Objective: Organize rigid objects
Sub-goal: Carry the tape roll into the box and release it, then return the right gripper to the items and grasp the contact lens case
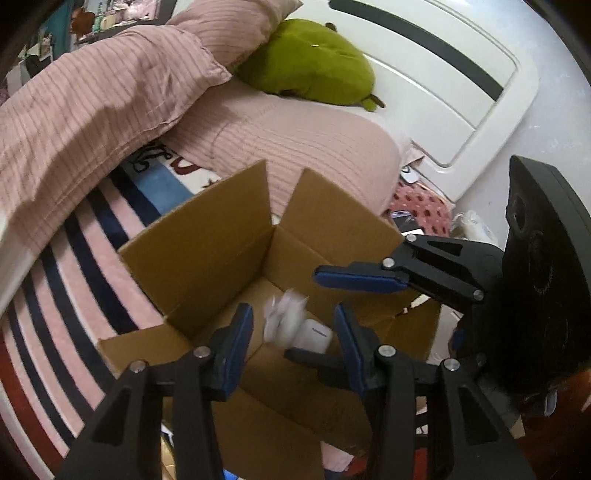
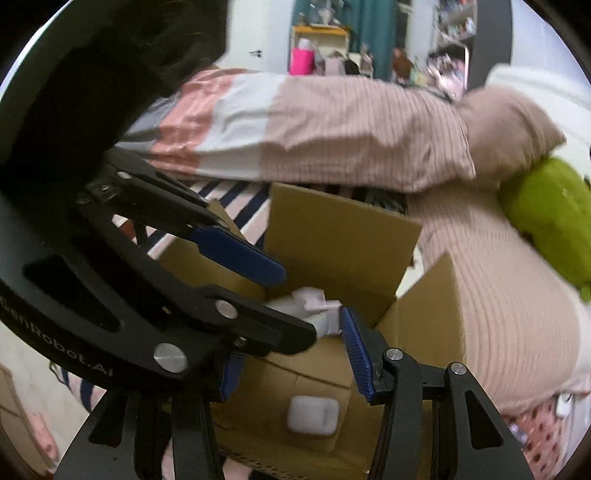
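White obj (image 1: 286, 321) in box blurred, left gripper (image 2: 258, 295) hides part, shelf clutter (image 2: 448, 26) unreadable

soft, even indoor light, rather dim, with no hard shadows or glare. strong fisheye bending curves the edges into dark corners. motion blur smears the white object (image 1: 291, 325) inside the cardboard box (image 1: 207, 258), and the right wrist view is hazier overall.
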{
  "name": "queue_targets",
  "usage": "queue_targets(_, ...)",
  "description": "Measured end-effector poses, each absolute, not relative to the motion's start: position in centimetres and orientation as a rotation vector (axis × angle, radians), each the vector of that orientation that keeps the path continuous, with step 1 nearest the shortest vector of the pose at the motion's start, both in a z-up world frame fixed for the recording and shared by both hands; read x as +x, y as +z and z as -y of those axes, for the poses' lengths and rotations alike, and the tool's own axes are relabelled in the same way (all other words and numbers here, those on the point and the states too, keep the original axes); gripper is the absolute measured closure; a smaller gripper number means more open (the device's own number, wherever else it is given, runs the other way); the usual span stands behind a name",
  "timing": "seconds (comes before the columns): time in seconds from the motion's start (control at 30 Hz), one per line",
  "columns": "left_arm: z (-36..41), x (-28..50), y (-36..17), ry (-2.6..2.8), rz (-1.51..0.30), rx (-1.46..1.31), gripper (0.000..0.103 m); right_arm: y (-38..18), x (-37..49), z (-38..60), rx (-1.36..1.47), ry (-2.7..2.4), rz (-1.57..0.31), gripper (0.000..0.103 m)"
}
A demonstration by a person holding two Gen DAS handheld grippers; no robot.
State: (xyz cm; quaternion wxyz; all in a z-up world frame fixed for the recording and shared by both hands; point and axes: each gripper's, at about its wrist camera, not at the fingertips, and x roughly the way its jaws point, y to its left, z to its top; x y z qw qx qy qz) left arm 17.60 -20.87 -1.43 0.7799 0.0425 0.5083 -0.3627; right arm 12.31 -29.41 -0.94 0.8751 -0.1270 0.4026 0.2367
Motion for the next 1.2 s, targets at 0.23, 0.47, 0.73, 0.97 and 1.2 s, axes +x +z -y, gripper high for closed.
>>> queue_targets(0.23, 17.6, 15.9, 0.7, -0.715, -1.007, 0.069, 0.033, -0.9, 11.9, 28.9, -0.239, 0.492, -0.841, 0.023)
queue_targets(0.47, 10.5, 11.6, 2.3, -0.502, -0.871, 0.039, 0.030, 1.5, 7.7, 24.4, -0.300, 0.644, -0.653, 0.003)
queue_targets(0.73, 1.6, 5.5, -0.6, -0.300, -0.759, -0.048, 0.023, 1.3, 3.3, 17.7, -0.336, 0.907, -0.659, 0.003)
queue_targets(0.97, -2.2, 2.1, -7.1, -0.222, -0.805, -0.098, 0.022, -4.6, 0.2, 14.9, -0.453, 0.977, -0.719, 0.018)
queue_targets(1.2, -3.1, 0.5, -10.1, -0.240, -0.830, -0.121, 0.022, -6.2, -1.4, 14.6, -0.567, 0.961, -0.632, 0.020)
